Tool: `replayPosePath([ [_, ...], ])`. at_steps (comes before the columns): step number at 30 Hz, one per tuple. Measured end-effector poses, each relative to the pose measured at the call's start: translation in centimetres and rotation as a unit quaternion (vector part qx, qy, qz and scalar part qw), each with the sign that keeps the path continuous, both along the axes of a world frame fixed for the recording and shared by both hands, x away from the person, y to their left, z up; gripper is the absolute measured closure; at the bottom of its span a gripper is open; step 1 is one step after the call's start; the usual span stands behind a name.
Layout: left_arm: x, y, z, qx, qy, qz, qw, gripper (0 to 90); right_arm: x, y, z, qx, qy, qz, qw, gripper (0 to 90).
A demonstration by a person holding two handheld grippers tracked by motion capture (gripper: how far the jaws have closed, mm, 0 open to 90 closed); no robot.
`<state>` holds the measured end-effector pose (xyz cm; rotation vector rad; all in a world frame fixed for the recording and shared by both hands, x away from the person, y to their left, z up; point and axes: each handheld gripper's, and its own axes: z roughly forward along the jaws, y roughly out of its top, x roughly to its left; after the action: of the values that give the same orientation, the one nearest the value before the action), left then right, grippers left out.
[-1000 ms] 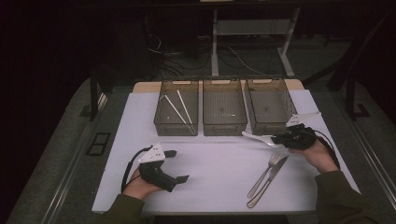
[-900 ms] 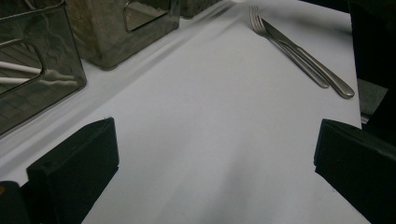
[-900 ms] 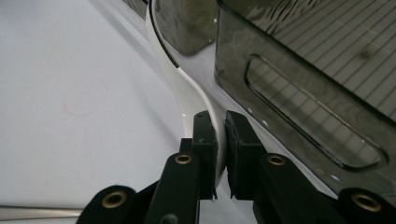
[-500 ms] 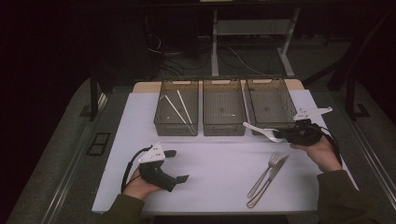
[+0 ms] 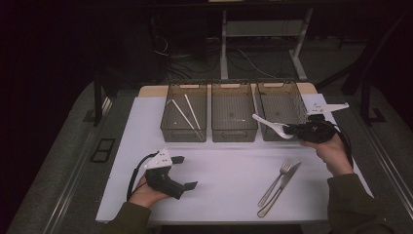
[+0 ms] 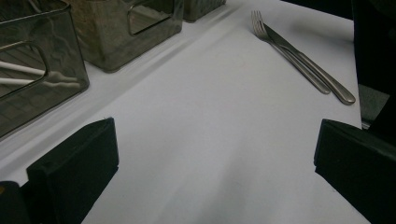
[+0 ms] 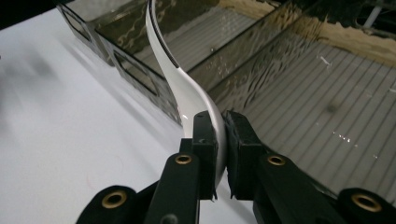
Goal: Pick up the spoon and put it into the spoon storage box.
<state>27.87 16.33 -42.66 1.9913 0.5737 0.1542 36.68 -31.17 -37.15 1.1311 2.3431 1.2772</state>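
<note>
The right gripper [image 5: 297,129] hangs at the near edge of the right-hand bin of three clear smoky plastic bins [image 5: 278,109] standing in a row at the far side of the white-covered table [image 5: 229,170]. Its jaws are clamped tight on a white curved plastic spoon [image 5: 271,126]. In the right gripper view the spoon [image 7: 180,79] rises from between the two black jaws and arcs away over the bin's near wall, while the ribbed floor of the bin lies to the right. In the high view the spoon points left from the gripper, off the table, over the gap between the middle bin [image 5: 234,112] and the right one.

The left gripper [image 5: 182,173] rests at the near left of the table, held in the person's left hand [image 5: 146,192], its jaws spread wide with nothing between them.

A metal fork [image 5: 275,183] and a metal knife [image 5: 285,187] lie side by side, touching, on the near right of the table. Two white sticks [image 5: 187,117] lie in the left bin [image 5: 185,117].
</note>
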Motion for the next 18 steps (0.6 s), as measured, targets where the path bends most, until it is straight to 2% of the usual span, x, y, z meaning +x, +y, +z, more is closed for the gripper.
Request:
replayPosePath([
  [10, 0.0, 0.0, 0.0, -0.002, 0.006, -0.002, 1.0, 0.0, 1.6, 1.6, 1.1, 0.016, -0.01, -0.006, 0.9998, 82.7],
  [18, -0.1, -0.1, 0.0, -0.003, 0.001, -0.002, 1.0, 0.0, 3.4, 3.5, 2.1, 0.007, -0.015, 0.0, 0.9999, 82.7],
])
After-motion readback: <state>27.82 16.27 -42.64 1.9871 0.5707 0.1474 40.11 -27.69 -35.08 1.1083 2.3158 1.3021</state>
